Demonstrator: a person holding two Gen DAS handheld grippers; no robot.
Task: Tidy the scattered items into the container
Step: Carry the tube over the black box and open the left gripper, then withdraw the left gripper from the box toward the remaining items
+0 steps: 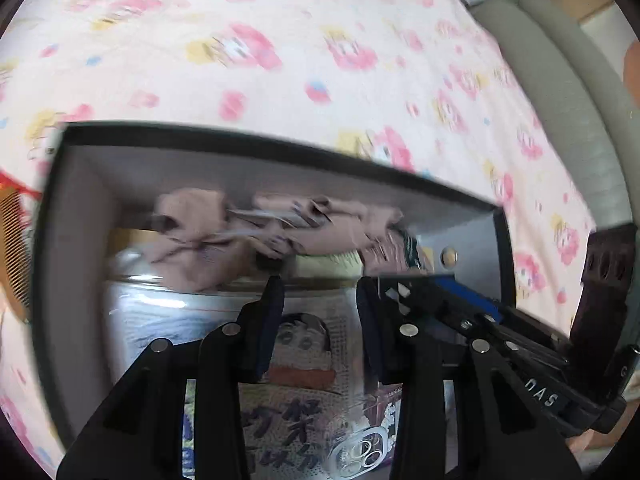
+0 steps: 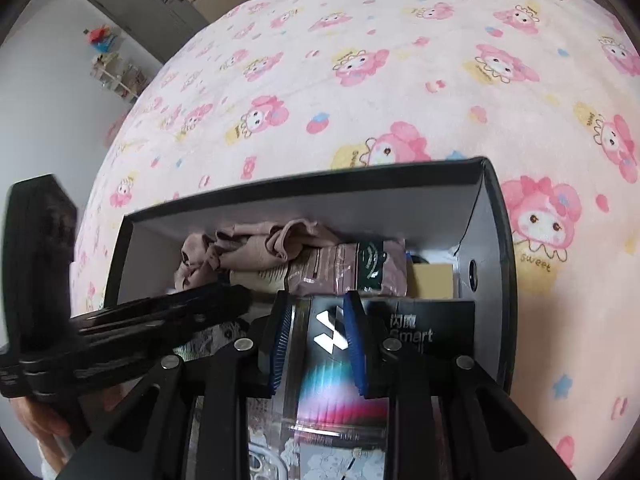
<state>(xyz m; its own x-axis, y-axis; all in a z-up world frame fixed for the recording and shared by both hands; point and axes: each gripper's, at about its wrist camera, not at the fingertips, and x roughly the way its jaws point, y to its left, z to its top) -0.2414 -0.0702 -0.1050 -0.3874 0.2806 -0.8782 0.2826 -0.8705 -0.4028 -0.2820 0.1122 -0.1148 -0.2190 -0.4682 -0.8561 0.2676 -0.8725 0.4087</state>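
Right wrist view, one box (image 2: 492,216), one black packet (image 2: 420,330), two claws

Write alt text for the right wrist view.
The right hand-held gripper hangs over an open black box on a pink cartoon blanket, its blue fingers straddling a black packet. Brown cloth lies behind.

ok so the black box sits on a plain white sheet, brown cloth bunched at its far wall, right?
Not plain white. The sheet is pink with a cartoon print, clear in the right wrist view. The rest holds: the black box sits on it, brown cloth bunched at its far wall.
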